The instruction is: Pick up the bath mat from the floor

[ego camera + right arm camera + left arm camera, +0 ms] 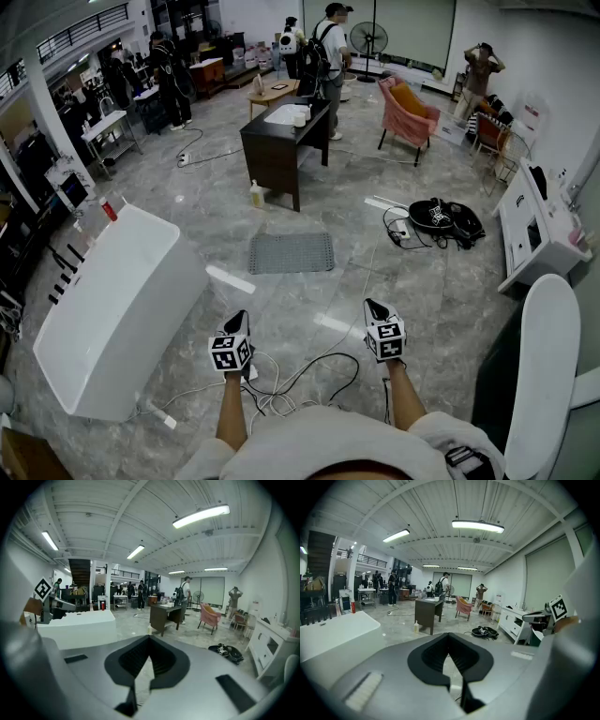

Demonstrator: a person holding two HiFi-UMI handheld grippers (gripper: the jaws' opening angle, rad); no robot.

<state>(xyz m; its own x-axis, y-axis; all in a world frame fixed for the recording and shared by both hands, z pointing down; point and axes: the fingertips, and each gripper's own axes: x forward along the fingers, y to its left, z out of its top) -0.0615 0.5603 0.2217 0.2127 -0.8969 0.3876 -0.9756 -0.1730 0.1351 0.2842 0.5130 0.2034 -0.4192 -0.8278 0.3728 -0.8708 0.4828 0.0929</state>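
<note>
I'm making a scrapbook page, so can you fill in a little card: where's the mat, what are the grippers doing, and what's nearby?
bath mat: grey, flat on the floor, untouched
left gripper: shut, empty, held short of the mat
right gripper: shut, empty, held short of the mat
nearby: white bathtub on the left, dark desk behind, bottle beside the desk
picked up yet: no

Your head camera looked steeply down over the floor (216, 211) from well above. The cameras on your left gripper (240, 319) and right gripper (374, 307) sat close behind their fingers (432, 656), facing almost level. All three shared the dark bench (272, 155) and pink armchair (409, 112).
</note>
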